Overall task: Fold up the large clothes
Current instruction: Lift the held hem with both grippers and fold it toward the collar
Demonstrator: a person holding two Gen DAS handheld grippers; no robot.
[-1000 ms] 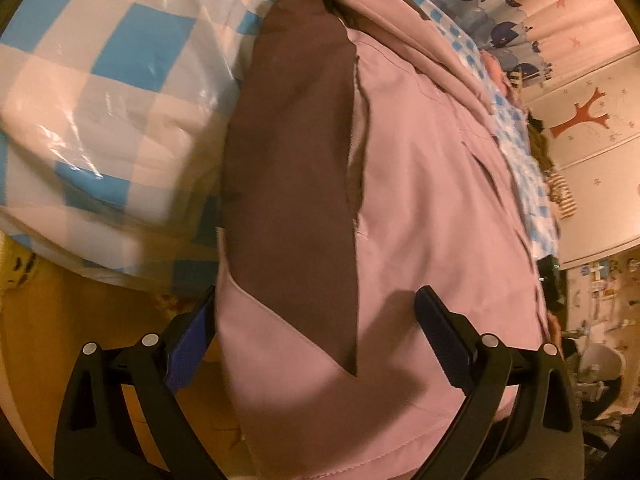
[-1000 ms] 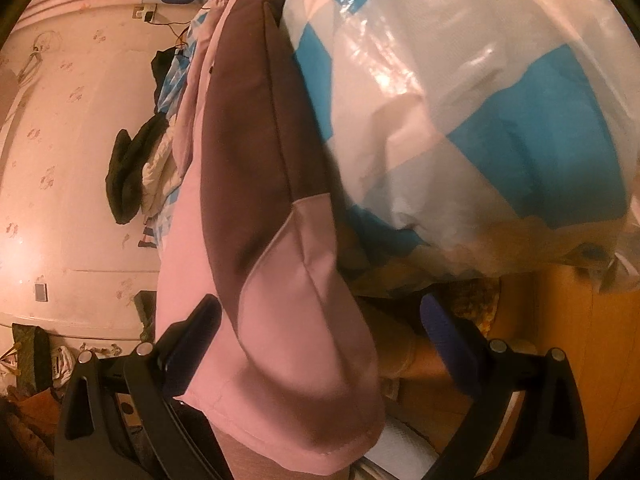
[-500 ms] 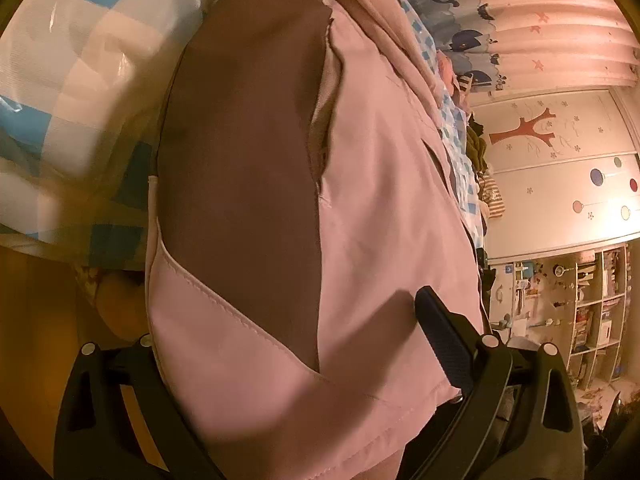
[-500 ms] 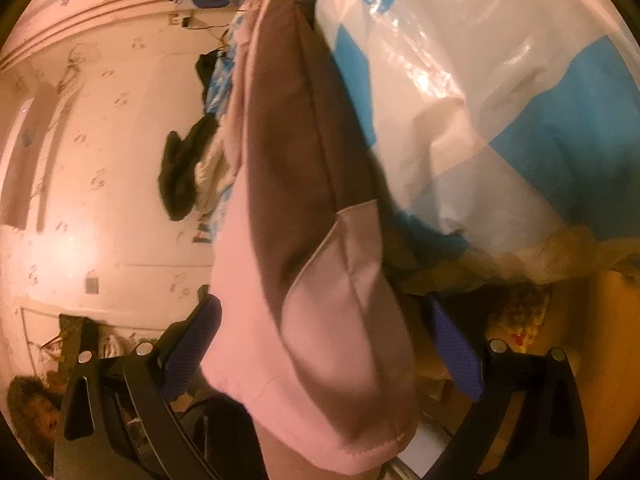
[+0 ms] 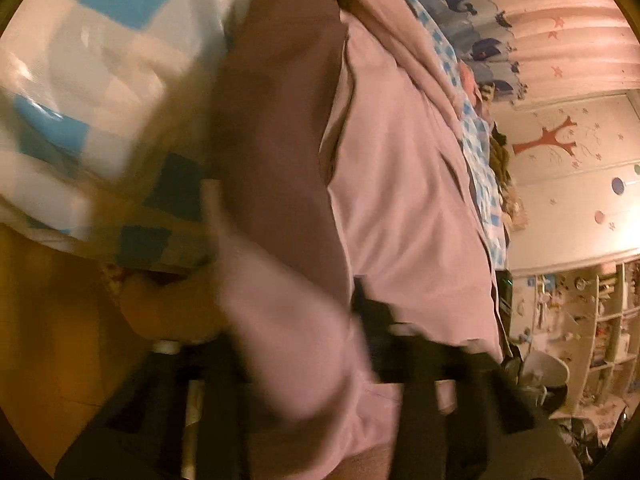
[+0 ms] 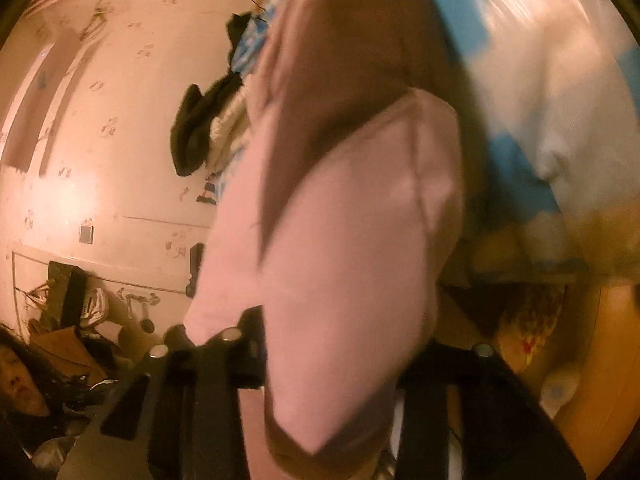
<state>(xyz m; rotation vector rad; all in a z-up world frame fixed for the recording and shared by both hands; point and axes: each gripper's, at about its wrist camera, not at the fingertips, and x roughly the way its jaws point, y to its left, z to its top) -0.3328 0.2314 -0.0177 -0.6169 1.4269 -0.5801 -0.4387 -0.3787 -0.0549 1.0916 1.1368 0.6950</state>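
A large pink garment with a dark brown panel [image 5: 400, 184] lies on the bed and hangs over its near edge. My left gripper [image 5: 304, 344] is shut on the garment's hem; pink cloth bunches between the black jaws. In the right wrist view the same garment [image 6: 344, 248] fills the middle, brown above and pink below. My right gripper [image 6: 332, 356] is shut on its lower pink edge, and the cloth hides the fingertips. Both views are motion-blurred.
A blue and white checked bed cover under clear plastic [image 5: 100, 92] lies beside the garment. A wooden floor [image 5: 48, 340] lies below the bed edge. A pile of dark clothes [image 6: 200, 120] lies further along the bed. Cluttered shelves [image 5: 592, 320] stand at the right.
Both grippers were open around the garment's hem and have now closed on it. Both have moved in closer to the cloth, which now bunches between the jaws.
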